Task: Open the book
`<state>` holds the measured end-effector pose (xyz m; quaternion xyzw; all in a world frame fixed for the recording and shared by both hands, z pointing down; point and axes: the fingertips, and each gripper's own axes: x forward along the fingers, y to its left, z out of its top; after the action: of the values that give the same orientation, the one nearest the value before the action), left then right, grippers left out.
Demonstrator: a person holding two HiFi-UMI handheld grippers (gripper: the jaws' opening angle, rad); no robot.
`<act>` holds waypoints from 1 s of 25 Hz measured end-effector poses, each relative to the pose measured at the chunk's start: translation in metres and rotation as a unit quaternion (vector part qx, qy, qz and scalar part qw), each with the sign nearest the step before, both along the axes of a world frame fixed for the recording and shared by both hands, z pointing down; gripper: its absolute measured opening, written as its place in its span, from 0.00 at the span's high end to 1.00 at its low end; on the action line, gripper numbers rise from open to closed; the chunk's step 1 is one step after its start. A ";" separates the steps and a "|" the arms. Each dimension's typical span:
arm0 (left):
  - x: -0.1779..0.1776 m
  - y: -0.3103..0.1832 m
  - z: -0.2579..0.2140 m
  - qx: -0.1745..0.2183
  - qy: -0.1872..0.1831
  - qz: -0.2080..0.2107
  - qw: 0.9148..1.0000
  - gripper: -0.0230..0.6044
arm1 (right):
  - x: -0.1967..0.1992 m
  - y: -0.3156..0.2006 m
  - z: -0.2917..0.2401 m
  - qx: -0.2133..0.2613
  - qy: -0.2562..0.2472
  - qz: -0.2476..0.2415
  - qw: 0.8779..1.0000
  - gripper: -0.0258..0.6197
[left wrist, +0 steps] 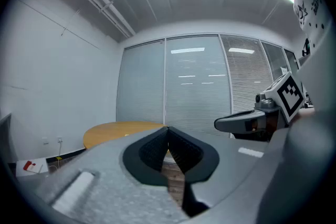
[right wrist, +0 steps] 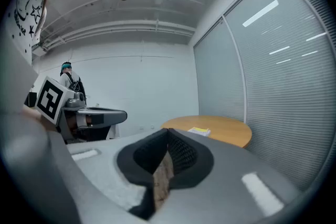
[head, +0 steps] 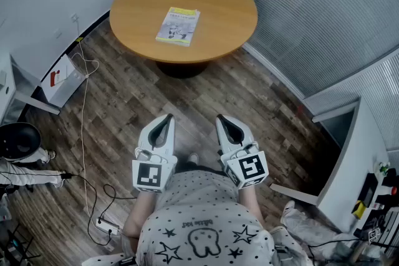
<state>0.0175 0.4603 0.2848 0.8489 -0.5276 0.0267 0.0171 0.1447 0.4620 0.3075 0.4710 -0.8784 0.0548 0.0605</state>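
A closed book (head: 178, 26) with a pale cover and yellow top edge lies flat on the round wooden table (head: 218, 3), left of its middle. It shows small in the right gripper view as the book (right wrist: 199, 131) on the table (right wrist: 226, 131). Both grippers are held close to the person's body, well short of the table and over the floor. The left gripper (head: 164, 119) is shut with nothing in it; its tips meet in its own view, left gripper (left wrist: 167, 129). The right gripper (head: 223, 120) is shut and empty too, right gripper (right wrist: 168, 131).
Wood-plank floor lies between me and the table. A white cable (head: 83, 128) runs down the left to a power strip (head: 107, 227). A white desk (head: 352, 159) stands at the right, a cabinet (head: 12, 87) at the left. Blinds cover the glass walls (head: 324, 15).
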 end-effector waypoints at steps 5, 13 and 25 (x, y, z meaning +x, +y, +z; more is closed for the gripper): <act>-0.001 -0.004 0.005 0.007 -0.018 -0.004 1.000 0.95 | 0.005 -0.005 -0.001 0.002 0.008 0.002 1.000 0.96; 0.001 -0.006 0.004 0.003 -0.007 -0.012 1.000 0.95 | 0.012 -0.006 -0.002 0.001 0.015 0.004 1.000 0.96; -0.015 -0.005 0.016 -0.011 -0.009 -0.039 0.999 0.95 | 0.033 0.003 0.008 -0.013 -0.008 0.023 1.000 0.96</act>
<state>0.0028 0.4552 0.3005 0.8272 -0.5602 0.0390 0.0228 0.1778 0.4651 0.3156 0.4900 -0.8668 0.0718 0.0581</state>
